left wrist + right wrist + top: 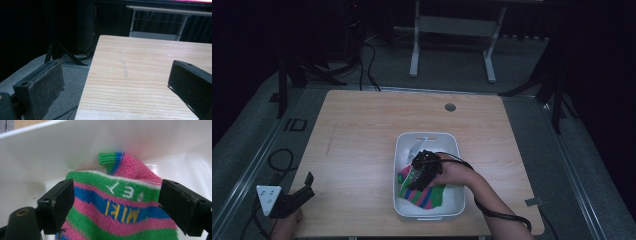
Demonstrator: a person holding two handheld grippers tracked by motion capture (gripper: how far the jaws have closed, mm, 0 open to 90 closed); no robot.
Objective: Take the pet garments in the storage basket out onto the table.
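Observation:
A knitted cloth (428,196) with pink, green and blue stripes lies in a white tub (451,206) near the table's front edge. My right gripper (411,177) reaches down into the tub over the cloth's left part. In the right gripper view the cloth (117,207), with yellow and white letters on it, lies between the two spread jaws of my right gripper (116,202), which is open around it. My left gripper (307,184) is at the table's front left corner, open, and my left gripper (116,85) has bare wood between its jaws in the left gripper view.
The wooden table (362,130) has a round cable hole (450,107) at the back. A pale object (416,148) lies at the far end of the tub. Black stands and a white frame (452,40) are on the floor behind the table.

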